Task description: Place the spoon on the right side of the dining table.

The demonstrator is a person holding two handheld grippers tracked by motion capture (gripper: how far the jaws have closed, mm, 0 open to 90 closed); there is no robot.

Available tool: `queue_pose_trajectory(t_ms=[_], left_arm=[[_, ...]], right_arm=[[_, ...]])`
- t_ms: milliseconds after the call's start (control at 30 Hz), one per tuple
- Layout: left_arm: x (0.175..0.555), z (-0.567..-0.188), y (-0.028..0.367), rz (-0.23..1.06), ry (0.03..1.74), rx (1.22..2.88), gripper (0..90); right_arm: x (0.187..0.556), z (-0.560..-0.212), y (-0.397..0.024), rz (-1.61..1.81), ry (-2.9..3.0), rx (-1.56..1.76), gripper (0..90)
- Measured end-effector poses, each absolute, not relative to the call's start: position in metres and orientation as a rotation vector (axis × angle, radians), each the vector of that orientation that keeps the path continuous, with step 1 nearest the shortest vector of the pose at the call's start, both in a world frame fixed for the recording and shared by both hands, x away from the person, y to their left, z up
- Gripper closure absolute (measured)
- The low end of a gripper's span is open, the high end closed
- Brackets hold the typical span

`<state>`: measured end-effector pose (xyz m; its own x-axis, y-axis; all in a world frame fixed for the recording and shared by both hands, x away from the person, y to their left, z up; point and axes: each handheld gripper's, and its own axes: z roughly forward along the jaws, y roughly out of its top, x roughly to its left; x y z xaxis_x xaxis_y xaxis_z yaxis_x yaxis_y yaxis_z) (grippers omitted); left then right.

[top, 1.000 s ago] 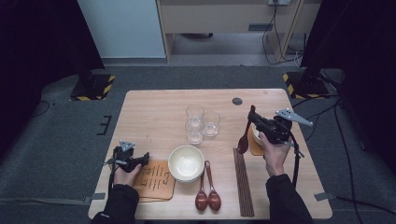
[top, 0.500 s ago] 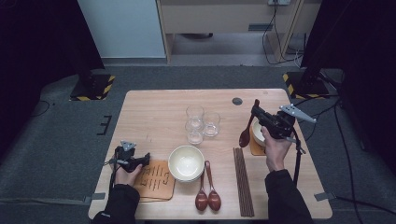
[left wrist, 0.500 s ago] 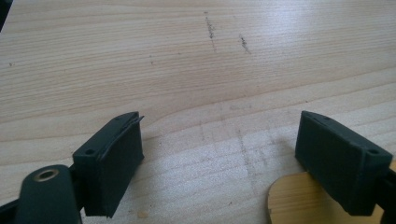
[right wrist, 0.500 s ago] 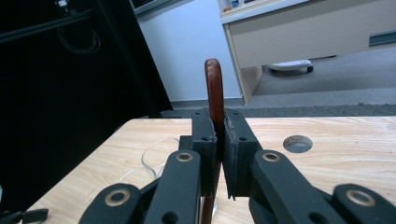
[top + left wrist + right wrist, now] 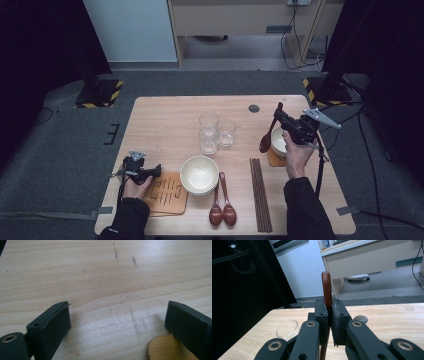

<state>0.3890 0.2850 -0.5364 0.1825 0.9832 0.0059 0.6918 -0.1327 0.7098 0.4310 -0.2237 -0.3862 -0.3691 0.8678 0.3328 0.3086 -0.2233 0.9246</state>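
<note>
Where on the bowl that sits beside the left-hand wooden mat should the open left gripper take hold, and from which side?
The bowl stands upright, mouth open, so its thin rim is the graspable part. Best guess: the left gripper comes from the mat side, one finger inside the wall and one outside. The two spoons crowd its other side, so that approach looks tighter.

You're in a lab or studio: dark curtains [image 5: 45, 55] at both frame edges, stand bases with hazard stripes [image 5: 97, 94], grey carpet [image 5: 65, 165], cables [image 5: 295, 40] upper right, a lone wooden table [image 5: 165, 120].
</note>
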Motion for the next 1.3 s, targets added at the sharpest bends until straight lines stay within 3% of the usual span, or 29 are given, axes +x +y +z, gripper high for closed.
queue_pose_trajectory(t_ms=[1300], left_arm=[[0.389,-0.536,0.285,0.657,1.575,1.889,4.0]], right_arm=[[0.455,-0.39,-0.259,1.586,1.377,1.532,84.6]])
